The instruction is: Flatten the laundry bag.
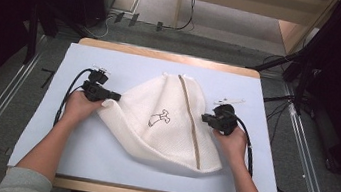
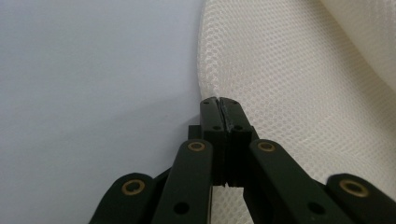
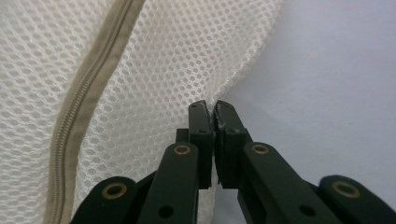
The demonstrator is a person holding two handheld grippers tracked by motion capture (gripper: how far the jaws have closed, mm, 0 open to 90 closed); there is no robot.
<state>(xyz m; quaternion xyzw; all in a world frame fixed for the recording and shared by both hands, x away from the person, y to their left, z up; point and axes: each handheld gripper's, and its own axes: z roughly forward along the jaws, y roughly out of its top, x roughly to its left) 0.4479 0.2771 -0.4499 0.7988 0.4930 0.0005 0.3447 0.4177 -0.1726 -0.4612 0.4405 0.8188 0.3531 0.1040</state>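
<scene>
Mesh bag [image 1: 165, 120] lies flat on the table [image 1: 112, 62] because my left gripper [image 1: 117, 97] and right gripper [image 1: 204, 117] each pinch an opposite edge, keeping it spread between them.

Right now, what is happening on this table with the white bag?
A person holds a gripper in each hand and works on a white mesh bag that lies on a pale blue table cover. The left gripper is shut on the bag's left edge, and the right gripper is shut on its right edge. The bag is partly folded, with its beige zipper facing up. It rests on the cover, not yet lifted.
</scene>
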